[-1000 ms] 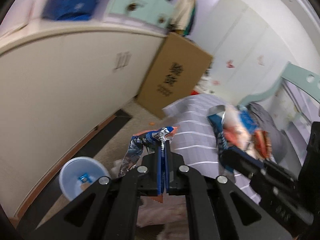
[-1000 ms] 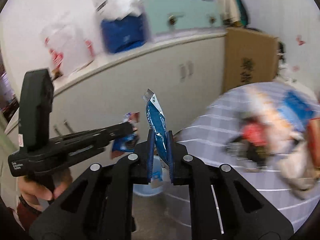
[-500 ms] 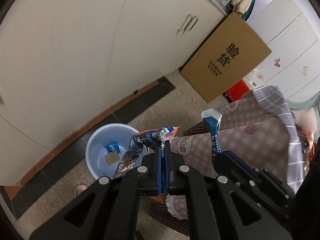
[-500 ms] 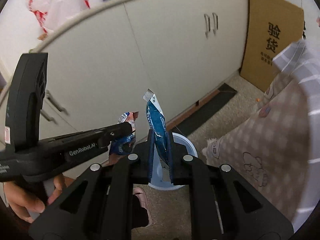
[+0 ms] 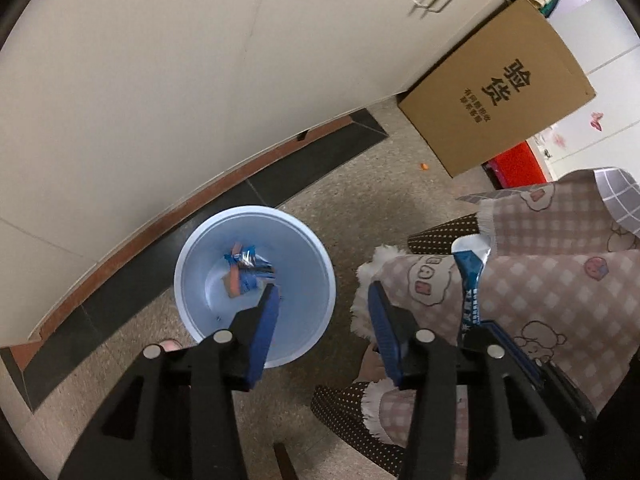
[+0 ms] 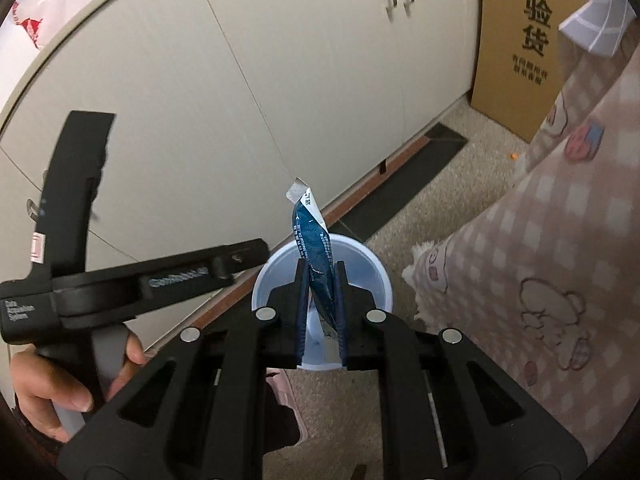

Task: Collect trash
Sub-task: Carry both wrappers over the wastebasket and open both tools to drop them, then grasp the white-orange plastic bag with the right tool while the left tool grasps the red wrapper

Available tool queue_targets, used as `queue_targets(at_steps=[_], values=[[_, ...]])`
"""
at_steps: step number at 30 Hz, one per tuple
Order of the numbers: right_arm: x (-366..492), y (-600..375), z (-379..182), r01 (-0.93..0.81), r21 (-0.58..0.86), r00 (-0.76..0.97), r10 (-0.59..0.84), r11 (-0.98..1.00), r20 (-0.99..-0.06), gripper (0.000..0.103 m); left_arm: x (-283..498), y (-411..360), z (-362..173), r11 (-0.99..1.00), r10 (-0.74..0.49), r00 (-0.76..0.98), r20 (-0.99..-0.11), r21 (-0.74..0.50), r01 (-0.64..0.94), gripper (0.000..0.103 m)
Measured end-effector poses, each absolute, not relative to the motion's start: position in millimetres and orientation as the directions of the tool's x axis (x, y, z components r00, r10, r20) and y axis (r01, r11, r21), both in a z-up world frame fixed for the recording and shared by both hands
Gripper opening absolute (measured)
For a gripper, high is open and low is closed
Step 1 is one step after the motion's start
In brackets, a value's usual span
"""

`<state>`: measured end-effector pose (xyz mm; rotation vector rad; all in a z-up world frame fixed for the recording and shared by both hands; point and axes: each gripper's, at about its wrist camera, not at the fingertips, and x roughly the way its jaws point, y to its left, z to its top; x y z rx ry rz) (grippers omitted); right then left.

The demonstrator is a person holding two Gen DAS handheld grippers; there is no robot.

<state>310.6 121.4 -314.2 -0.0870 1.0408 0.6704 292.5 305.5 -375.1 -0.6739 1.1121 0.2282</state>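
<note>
A light blue bin (image 5: 316,280) stands on the floor by the cabinet; crumpled wrappers (image 5: 248,270) lie on its bottom. My left gripper (image 5: 324,292) is open and empty above the bin's right side. My right gripper (image 6: 322,268) is shut on a blue snack wrapper (image 6: 314,248) and holds it above the bin (image 6: 372,272). That wrapper also shows at the right of the left wrist view (image 5: 472,280). The left gripper's body (image 6: 160,280) crosses the right wrist view.
White cabinet doors (image 5: 200,80) with a dark kickboard (image 5: 280,176) run behind the bin. A cardboard box (image 5: 500,84) leans at the far right. The person's pink checked pyjama legs (image 5: 560,288) and slippers (image 5: 360,416) are beside the bin.
My left gripper has opened and its crumpled wrapper now lies in the bin. Both grippers have come closer over the bin. The right gripper still holds its blue wrapper.
</note>
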Motion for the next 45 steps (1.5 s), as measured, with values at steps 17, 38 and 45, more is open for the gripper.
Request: queue_targets(at_steps=[17,38,45], values=[[311.2,147.4,-309.9,-0.566,0.285,0.302,0.517,0.773,-0.801,0.013,260.7,322.7,-338.6,0.766,-0.047,0.504,-0.862,-0.355,-0.536,0.048],[276.9,126.6,-204.6,-0.595,0.334,0.396,0.628,0.731,-0.67,0.053,210.6,308.8,-229.9,0.764,0.062,0.66,-0.749,-0.39,-0.515,0.051],[250.3,70.8,-130.1,-0.6,0.3,0.518,0.646,0.742,-0.561,0.054,211.5,251.0,-165.5,0.84,0.021,0.742,-0.67,-0.391,-0.377,0.054]])
